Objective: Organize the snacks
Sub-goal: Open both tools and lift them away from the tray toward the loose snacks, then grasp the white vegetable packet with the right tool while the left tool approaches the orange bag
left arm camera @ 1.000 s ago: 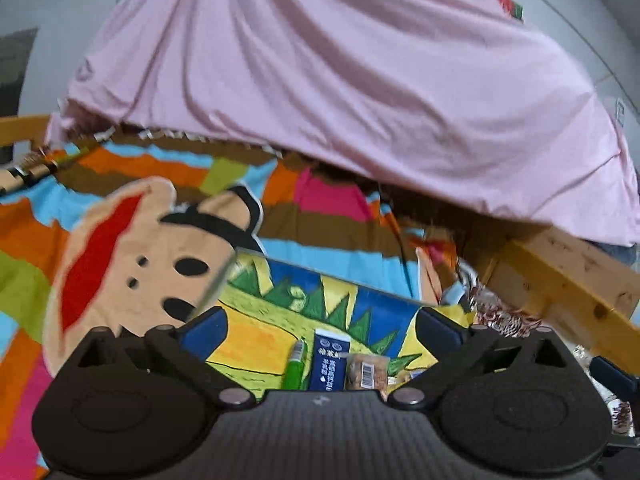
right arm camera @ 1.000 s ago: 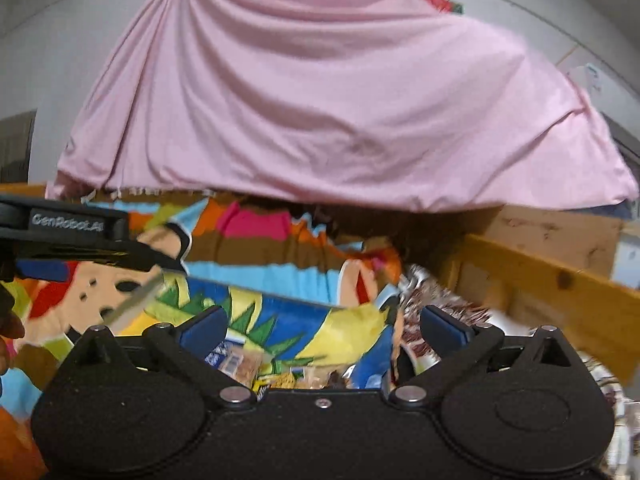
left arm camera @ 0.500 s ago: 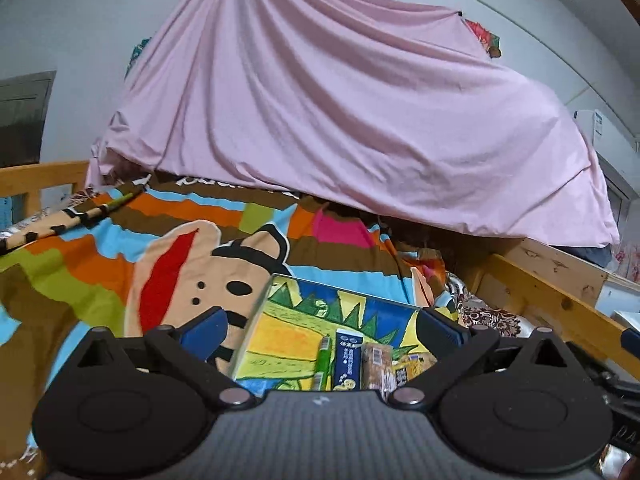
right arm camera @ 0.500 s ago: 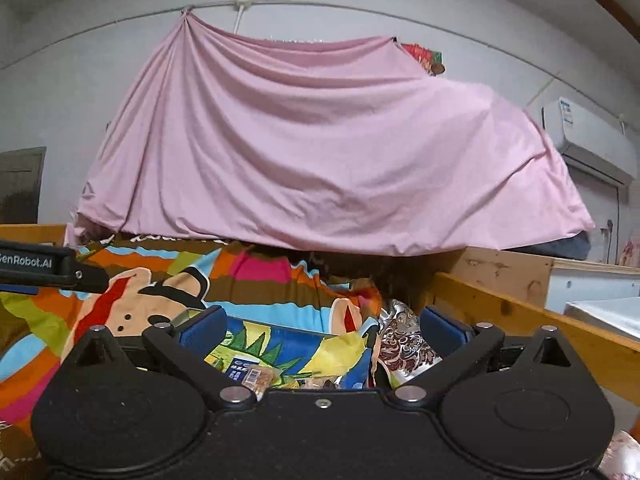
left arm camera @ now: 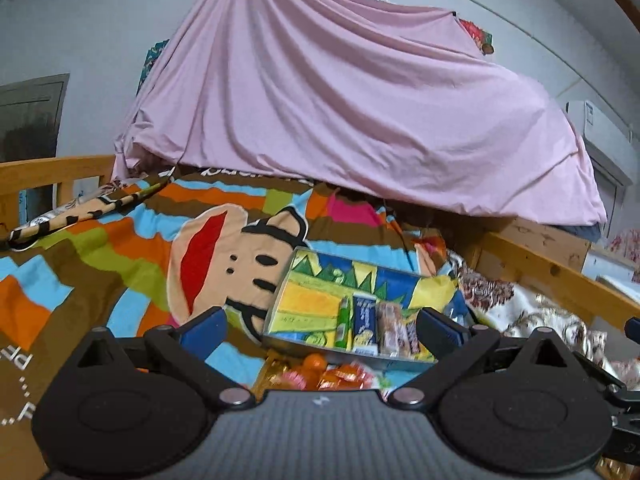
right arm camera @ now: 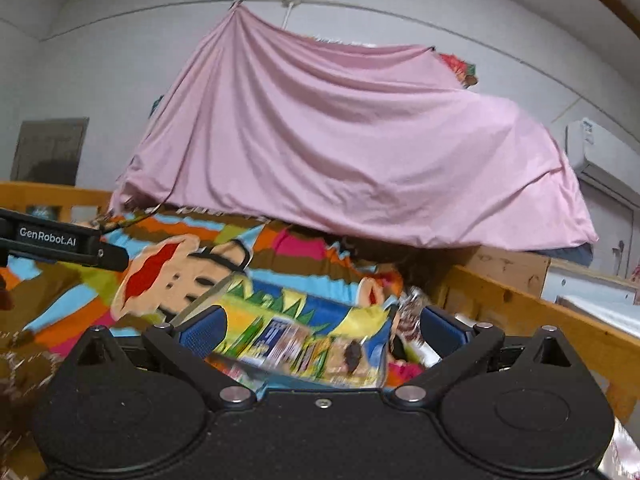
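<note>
A colourful tray (left arm camera: pixel 308 300) printed with yellow, green and blue shapes lies on the striped bedspread (left arm camera: pixel 120 248). Several snack packets stand in a row along its near side: a green one (left arm camera: pixel 342 322), a blue one (left arm camera: pixel 365 320) and a brown one (left arm camera: pixel 390 326). Loose orange sweets (left arm camera: pixel 320 374) lie on the bedspread in front of the tray. My left gripper (left arm camera: pixel 320 326) hangs open just above and before the tray, holding nothing. The right wrist view is blurred; the tray (right arm camera: pixel 240 316) and its packets (right arm camera: pixel 280 336) sit between my open right gripper (right arm camera: pixel 322 326) fingers.
A pink sheet (left arm camera: pixel 340 120) drapes over the far end of the bed. Wooden bed rails (left arm camera: pixel 552 276) run along the right side and a rail (left arm camera: pixel 48 168) along the left. A floral cloth (left arm camera: pixel 520 308) lies right of the tray. The left gripper's arm (right arm camera: pixel 60 240) crosses the right view.
Both cameras pulled back and lifted, so the tray looks smaller and further. The loose orange sweets came into the left view. Both grippers stayed open.
</note>
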Motion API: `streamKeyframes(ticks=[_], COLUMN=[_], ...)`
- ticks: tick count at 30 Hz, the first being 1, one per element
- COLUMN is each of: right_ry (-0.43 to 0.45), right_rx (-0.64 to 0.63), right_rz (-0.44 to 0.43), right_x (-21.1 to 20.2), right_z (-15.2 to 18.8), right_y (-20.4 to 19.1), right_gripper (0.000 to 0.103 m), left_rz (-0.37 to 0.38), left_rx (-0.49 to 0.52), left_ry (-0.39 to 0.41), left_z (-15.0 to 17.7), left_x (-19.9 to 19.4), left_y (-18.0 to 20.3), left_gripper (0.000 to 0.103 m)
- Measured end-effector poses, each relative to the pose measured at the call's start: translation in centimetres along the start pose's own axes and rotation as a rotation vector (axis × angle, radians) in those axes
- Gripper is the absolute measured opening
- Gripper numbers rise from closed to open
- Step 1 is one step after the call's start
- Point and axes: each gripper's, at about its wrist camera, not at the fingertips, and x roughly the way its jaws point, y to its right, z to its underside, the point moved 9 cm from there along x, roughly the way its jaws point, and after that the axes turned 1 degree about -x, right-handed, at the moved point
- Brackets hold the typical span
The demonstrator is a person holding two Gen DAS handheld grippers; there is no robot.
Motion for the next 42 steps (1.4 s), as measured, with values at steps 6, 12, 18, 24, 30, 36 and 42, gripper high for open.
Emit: streamKeyframes(ticks=[6,12,18,24,30,36,42], right_ry=[-0.122,-0.201,-0.269,-0.309,-0.259,-0.277,-0.323], right_rx=[0.041,0.032,0.035,0.068,0.005,-0.033,0.013], right_rz=[-0.049,-0.078,-0.073,-0.092,-0.077,-0.131,-0.147], right_x=[-0.1,1.0,2.5,5.9,10.3,14.5,17.1], right_z=[2.2,3.9,4.9,4.9,5.3,7.3,8.3], right_y=[-1.4,-2.7,-3.1,-4.0,-5.4,-8.0,-8.8], right_gripper=[0.102,0.102,0.102,0.102,0.102,0.102,0.102], left_rz=[-0.01,-0.012,-0.029,-0.046,-0.088,-0.022,0.199], left_rx=[0.042,0.101,0.108,0.113,0.098,0.194,0.337], left_ry=[-0.06,-0.124,-0.185,-0.234,-0.278,-0.295,-0.372], left_z=[2.5,4.9,6.1,5.4,3.2,1.8,2.9], left_x=[-1.0,-0.8,0.2,1.7,4.7,8.7,13.9], left_y=[-1.8,-3.2,-3.9,-3.6,-3.5,-2.6,-1.0], left_gripper=[0.103,0.103,0.103,0.102,0.102,0.102,0.102])
